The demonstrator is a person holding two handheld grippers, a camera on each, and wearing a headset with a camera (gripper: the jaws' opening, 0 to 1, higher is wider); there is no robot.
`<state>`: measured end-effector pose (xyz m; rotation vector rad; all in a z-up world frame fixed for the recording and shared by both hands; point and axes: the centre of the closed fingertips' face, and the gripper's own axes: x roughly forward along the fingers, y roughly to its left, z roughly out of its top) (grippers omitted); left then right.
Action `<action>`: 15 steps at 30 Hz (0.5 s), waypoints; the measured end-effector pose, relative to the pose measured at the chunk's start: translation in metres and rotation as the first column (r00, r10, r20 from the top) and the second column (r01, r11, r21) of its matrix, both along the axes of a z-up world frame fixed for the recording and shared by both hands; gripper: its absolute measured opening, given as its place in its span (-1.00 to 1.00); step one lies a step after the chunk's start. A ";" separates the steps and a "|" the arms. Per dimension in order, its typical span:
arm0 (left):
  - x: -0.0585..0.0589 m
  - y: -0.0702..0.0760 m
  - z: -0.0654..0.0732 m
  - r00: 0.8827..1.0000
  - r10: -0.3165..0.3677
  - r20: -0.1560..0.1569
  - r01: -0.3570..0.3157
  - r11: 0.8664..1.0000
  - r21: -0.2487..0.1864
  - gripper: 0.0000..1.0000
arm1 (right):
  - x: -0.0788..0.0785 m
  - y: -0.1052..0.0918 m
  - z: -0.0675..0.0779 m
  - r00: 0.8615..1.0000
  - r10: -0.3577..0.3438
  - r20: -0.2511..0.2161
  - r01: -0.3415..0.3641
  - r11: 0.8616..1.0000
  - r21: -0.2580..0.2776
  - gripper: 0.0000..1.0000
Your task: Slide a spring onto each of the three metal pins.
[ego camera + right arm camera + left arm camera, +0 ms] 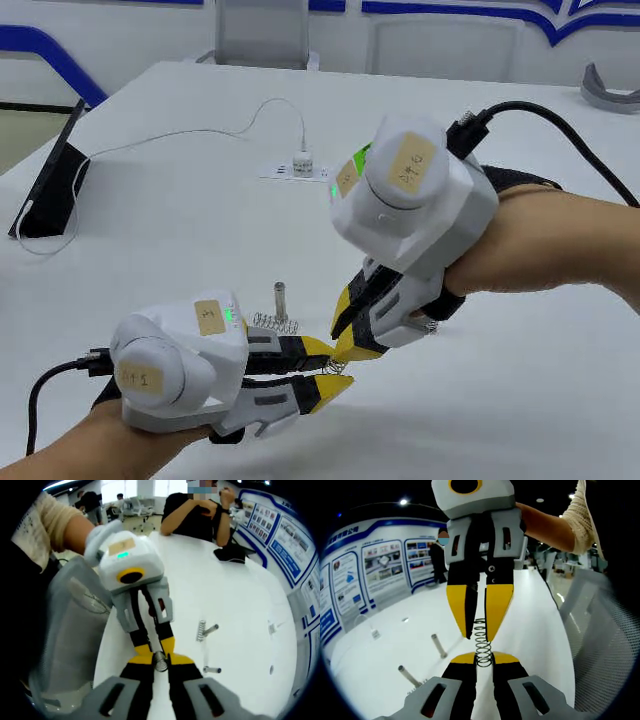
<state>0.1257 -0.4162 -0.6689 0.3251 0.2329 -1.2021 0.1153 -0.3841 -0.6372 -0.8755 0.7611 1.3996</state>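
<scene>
White table [180,220], blk tablet [50,185], pwr strip [298,171]

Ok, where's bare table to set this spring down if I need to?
Widest bare table lies right of the right gripper, toward the near edge. Another free patch sits between the tablet and the left gripper. It is crowded behind the jaws, by the pin and loose spring.

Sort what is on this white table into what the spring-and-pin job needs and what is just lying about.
For the job: thin coiled metal spring, gripped by left claw and right claw; short silver metal pins; second coiled spring beside one pin.

Lying about: black flat tablet; thin white cable; small white plug block; grey curved part.
</scene>
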 end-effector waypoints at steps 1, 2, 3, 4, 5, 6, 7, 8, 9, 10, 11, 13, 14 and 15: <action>0.000 0.000 0.000 1.000 0.000 0.001 0.000 1.000 0.000 -0.78 | 0.000 0.001 0.000 1.000 0.001 0.001 -0.001 1.000 0.000 -0.77; 0.000 0.000 0.000 1.000 0.001 0.002 -0.001 1.000 0.001 -0.78 | 0.000 0.001 0.000 1.000 0.002 0.001 -0.002 1.000 0.001 -0.77; 0.000 0.000 0.000 1.000 0.002 0.001 -0.002 1.000 0.000 -0.78 | 0.000 0.002 0.001 1.000 0.003 0.001 -0.003 1.000 0.002 -0.77; 0.000 0.000 0.001 1.000 0.003 0.001 -0.003 1.000 -0.002 -0.78 | 0.000 0.002 0.001 1.000 0.003 0.001 -0.003 1.000 0.003 -0.77; 0.001 -0.001 0.001 1.000 0.004 0.001 -0.004 1.000 -0.004 -0.78 | 0.001 0.003 0.001 1.000 0.003 0.002 -0.003 1.000 0.004 -0.77; 0.001 -0.001 0.001 1.000 0.007 -0.001 -0.007 1.000 -0.009 -0.78 | 0.001 0.003 0.001 1.000 0.002 0.003 -0.002 1.000 0.004 -0.77; 0.001 -0.001 0.001 1.000 0.009 -0.003 -0.009 1.000 -0.012 -0.78 | 0.001 0.003 0.001 1.000 0.002 0.003 -0.002 1.000 0.003 -0.77; 0.002 -0.001 0.001 1.000 0.011 -0.005 -0.011 1.000 -0.015 -0.78 | 0.001 0.003 0.001 1.000 0.002 0.004 -0.002 1.000 0.002 -0.77; 0.002 -0.001 0.001 1.000 0.012 -0.006 -0.012 1.000 -0.017 -0.78 | 0.001 0.003 0.001 1.000 0.001 0.003 -0.001 1.000 0.002 -0.77; 0.002 -0.001 0.001 1.000 0.013 -0.006 -0.013 1.000 -0.017 -0.78 | 0.002 0.003 0.001 1.000 0.000 0.001 0.000 1.000 0.001 -0.77; 0.002 -0.002 0.000 1.000 0.012 -0.005 -0.012 1.000 -0.016 -0.78 | 0.001 0.003 0.000 1.000 0.001 0.000 -0.001 1.000 0.001 -0.77; 0.002 -0.002 0.000 1.000 0.012 -0.006 -0.012 1.000 -0.021 -0.79 | 0.001 0.003 0.000 1.000 -0.002 -0.003 0.002 1.000 0.001 -0.77; 0.002 -0.002 0.000 1.000 0.012 -0.008 -0.012 1.000 -0.022 -0.79 | 0.002 0.003 0.001 1.000 -0.003 0.000 0.003 1.000 0.006 -0.75; 0.002 -0.002 0.000 1.000 0.012 -0.007 -0.012 1.000 -0.021 -0.79 | 0.003 0.004 0.001 1.000 -0.007 0.002 0.007 1.000 0.009 -0.73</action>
